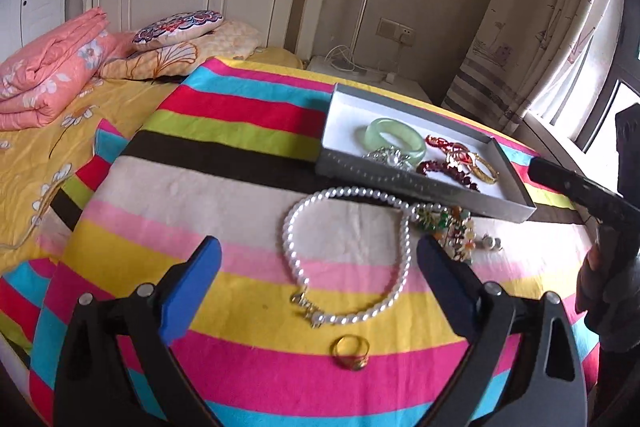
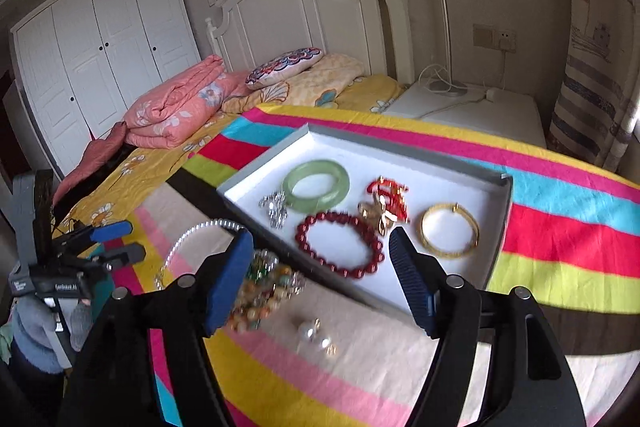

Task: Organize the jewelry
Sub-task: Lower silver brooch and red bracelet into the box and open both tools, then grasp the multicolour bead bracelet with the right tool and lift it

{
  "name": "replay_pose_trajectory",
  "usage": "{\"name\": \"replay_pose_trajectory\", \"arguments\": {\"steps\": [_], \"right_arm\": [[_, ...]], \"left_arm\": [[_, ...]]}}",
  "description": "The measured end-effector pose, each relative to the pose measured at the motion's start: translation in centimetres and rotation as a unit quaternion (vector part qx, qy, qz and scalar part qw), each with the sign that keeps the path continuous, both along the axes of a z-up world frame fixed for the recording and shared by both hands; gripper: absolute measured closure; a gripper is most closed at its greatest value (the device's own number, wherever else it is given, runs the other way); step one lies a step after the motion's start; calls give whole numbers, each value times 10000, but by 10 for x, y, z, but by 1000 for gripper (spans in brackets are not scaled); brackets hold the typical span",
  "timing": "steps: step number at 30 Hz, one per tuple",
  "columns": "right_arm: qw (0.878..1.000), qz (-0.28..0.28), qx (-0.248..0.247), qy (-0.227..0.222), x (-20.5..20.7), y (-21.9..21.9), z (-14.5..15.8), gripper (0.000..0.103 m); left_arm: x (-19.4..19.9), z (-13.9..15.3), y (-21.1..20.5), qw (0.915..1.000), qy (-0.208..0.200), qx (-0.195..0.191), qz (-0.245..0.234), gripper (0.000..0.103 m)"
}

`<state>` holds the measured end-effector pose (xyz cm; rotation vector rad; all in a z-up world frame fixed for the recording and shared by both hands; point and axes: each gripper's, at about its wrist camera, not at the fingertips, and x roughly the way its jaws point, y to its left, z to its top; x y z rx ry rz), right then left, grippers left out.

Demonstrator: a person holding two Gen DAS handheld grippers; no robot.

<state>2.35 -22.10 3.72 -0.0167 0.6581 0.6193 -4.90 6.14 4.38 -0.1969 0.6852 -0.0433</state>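
Note:
A grey shallow box [image 1: 400, 183] [image 2: 505, 211] lies on the striped blanket. It holds a green bangle [image 2: 316, 184], a dark red bead bracelet [image 2: 339, 243], a gold bangle [image 2: 449, 230], a silver piece [image 2: 275, 207] and a red-and-gold piece [image 2: 385, 202]. On the blanket near the box lie a pearl necklace [image 1: 348, 255], a gold ring [image 1: 351, 351], a multicolour bead bracelet [image 2: 264, 289] [image 1: 450, 229] and pearl earrings [image 2: 316, 337]. My left gripper [image 1: 318, 267] is open over the necklace. My right gripper [image 2: 322, 267] is open and empty, above the box's near edge.
The striped blanket [image 1: 240, 307] covers a bed with a yellow sheet. A folded pink quilt [image 1: 52, 67] and pillows [image 1: 176, 27] lie by the white headboard. A white nightstand [image 2: 472, 107] and a curtain [image 1: 540, 27] stand to the right.

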Motion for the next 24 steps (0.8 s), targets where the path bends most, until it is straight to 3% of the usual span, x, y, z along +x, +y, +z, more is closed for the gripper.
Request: {"name": "replay_pose_trajectory", "arguments": {"steps": [4,7,11,14,22,24], "right_arm": [[9996,18,-187,198,-16,5,-24,35],[9989,40,-377,262,-19,18,-32,35],[9982,220,-298,471,-14,36,-34,35],[9971,174,-587,449,-9,53,-39,36],[9918,199,-1099,619,0,82,-50,52],[9917,243,-1108,611,-1,84,-51,66]], "left_arm": [[-12,-14,8,10000,11,46,77,6],[-20,-16,19,9995,-138,-277,101,5],[-13,-23,29,9978,87,-651,44,5],[-11,-26,31,9969,135,-772,41,5],[-11,-27,29,9961,86,-878,-81,5],[-12,-27,29,9959,69,-892,-100,5]]}}
